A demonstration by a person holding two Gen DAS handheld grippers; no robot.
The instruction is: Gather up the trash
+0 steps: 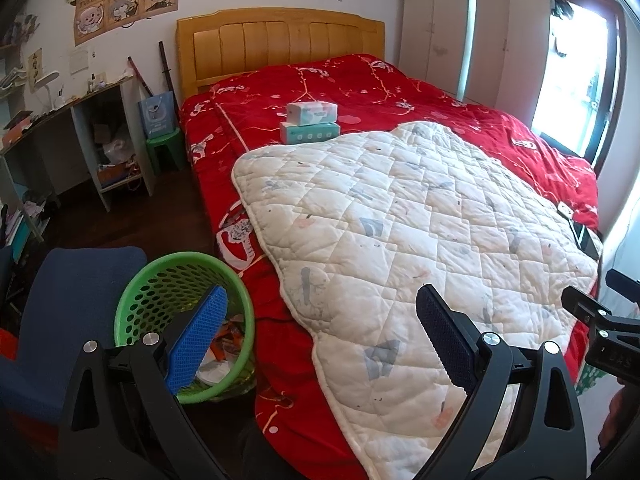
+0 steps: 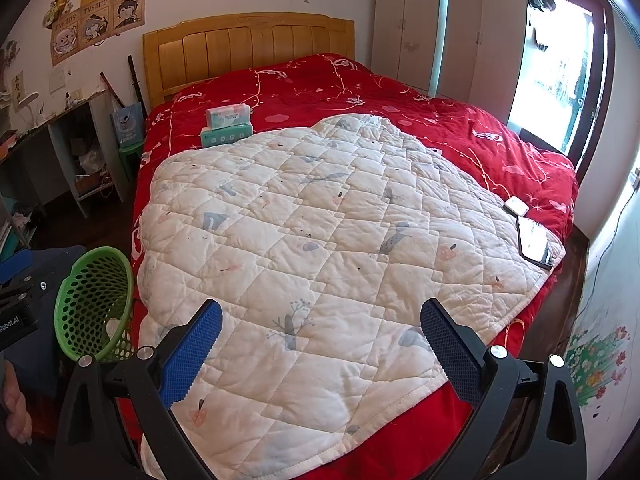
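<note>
Both grippers hover above the foot of the bed, jaws spread and empty. The green basket (image 1: pixel 184 320), lower left of the left-wrist frame, stands on the floor against the bed's side, just behind the left gripper (image 1: pixel 320 344); it holds scraps of paper and wrappers. The right gripper (image 2: pixel 322 350) sits over the white quilt (image 2: pixel 340 232), farther from the basket. Count: one basket, two tissue packs (image 1: pixel 310 122) stacked, upper centre. No loose trash is clearly visible on the quilt.

I'm in a home bedroom: a bed (image 2: pixel 440 128) with wooden headboard (image 2: pixel 248 46), wardrobe (image 2: pixel 440 28), posters (image 2: pixel 96 16) on the wall.
</note>
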